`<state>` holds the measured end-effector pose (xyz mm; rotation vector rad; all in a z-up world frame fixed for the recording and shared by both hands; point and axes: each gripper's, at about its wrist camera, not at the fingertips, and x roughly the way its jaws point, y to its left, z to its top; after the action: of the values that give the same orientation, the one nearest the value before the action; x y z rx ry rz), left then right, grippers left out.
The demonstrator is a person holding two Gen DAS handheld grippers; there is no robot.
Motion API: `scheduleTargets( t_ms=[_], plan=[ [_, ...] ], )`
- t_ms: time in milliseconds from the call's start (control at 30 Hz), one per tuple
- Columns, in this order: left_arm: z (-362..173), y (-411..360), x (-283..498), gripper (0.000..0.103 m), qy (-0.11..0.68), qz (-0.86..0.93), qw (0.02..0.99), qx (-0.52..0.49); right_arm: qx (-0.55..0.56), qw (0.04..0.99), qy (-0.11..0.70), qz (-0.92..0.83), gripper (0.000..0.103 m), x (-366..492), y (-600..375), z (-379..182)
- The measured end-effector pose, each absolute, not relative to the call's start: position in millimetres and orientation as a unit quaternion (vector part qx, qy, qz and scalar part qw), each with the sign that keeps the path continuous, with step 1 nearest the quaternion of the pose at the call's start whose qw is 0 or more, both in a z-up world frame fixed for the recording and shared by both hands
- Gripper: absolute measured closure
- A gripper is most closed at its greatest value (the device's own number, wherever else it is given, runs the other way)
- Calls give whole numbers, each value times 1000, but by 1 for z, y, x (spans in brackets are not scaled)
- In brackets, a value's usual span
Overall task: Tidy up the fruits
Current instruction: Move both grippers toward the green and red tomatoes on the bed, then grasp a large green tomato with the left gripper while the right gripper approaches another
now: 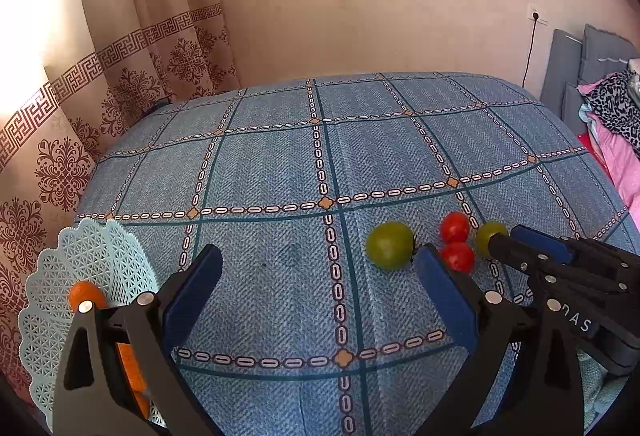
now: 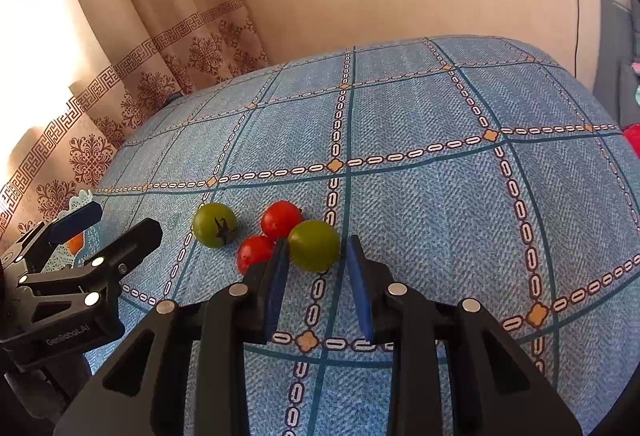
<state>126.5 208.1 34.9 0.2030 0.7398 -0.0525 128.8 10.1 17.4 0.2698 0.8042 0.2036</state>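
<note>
The light-blue lattice basket (image 1: 92, 268) is cut off at the left edge of the left wrist view; the left gripper's (image 1: 320, 268) own frame covers part of it. An orange fruit (image 1: 85, 294) lies in the basket, half hidden. In the right wrist view only a sliver of the basket (image 2: 82, 198) shows behind the left gripper (image 2: 108, 224).

Four tomatoes lie close together on the blue checked tablecloth (image 2: 420, 176). The right gripper (image 2: 316, 260) is narrowly open, its pads either side of a green tomato (image 2: 314, 245); contact cannot be confirmed. In the left wrist view this green tomato (image 1: 488, 232) is mostly hidden behind the right gripper (image 1: 516, 240). The left gripper's fingers are wide apart and empty.
</note>
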Motion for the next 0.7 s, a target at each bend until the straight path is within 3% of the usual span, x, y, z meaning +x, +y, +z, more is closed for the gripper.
scheduleTargets(
  t_ms=[267,600,700],
  plan=[
    [23,187,136,4,363,-40,922,131,119,914,380,78,73,122,3,23],
    [2,175,154,39,395,-77,905,134,127,910,384,86,72,121,1,19],
    [-2,181,157,40,407,-94,902,107,131,909,384,90,72,120,1,18]
  ],
)
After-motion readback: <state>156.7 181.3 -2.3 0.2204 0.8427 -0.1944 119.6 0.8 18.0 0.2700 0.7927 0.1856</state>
